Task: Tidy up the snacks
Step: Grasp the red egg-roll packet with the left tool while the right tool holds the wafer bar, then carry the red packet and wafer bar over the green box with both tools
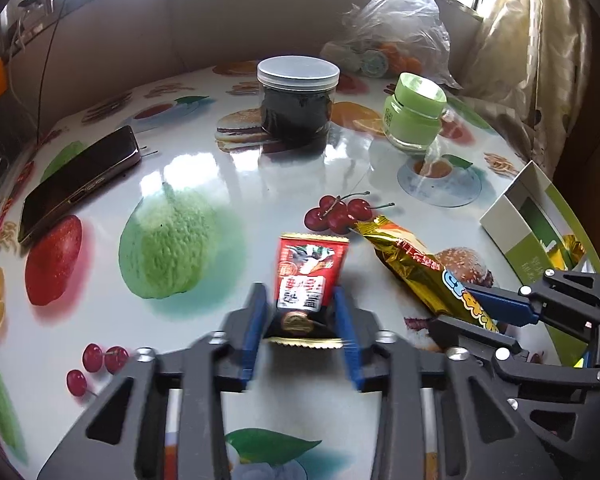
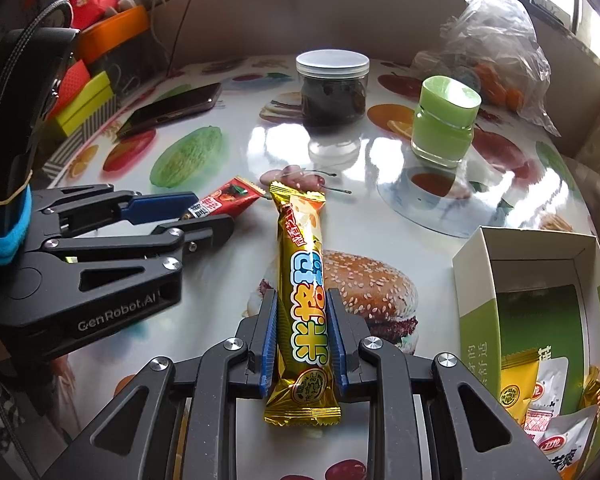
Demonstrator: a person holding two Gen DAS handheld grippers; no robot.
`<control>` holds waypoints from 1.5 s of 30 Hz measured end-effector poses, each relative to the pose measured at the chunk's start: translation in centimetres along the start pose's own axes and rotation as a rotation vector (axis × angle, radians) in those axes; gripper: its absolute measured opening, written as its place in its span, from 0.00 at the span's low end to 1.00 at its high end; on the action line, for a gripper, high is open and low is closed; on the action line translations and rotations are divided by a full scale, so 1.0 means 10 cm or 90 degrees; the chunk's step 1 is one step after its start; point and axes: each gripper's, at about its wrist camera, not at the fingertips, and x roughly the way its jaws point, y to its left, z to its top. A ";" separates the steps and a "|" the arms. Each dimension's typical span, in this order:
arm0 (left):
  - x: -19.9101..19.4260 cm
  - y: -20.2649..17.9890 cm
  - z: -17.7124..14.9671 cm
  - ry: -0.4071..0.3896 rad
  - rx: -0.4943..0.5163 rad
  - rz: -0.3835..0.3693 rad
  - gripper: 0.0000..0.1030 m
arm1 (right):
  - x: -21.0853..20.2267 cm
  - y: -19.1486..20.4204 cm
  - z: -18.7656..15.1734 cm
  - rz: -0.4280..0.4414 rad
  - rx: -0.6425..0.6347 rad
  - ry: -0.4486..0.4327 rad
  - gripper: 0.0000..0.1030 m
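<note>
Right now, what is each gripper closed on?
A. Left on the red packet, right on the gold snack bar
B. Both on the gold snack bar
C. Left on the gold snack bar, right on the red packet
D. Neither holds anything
A. The left gripper has its blue pads against the sides of the red packet, while the right gripper clamps the gold snack bar near its lower end.

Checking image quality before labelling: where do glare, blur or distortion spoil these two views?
Left wrist view: window glare whitens the glossy fruit-print tabletop; the left gripper looks motion-smeared; dark fisheye corners. Right wrist view: glare patches beside the green-lidded glass jar; edges bend; the gold snack bar is sharp.
</note>
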 end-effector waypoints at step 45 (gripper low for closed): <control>-0.90 -0.35 -0.31 -0.074 -0.016 -0.030 0.27 | -0.92 0.06 -0.40 -0.010 0.044 -0.096 0.21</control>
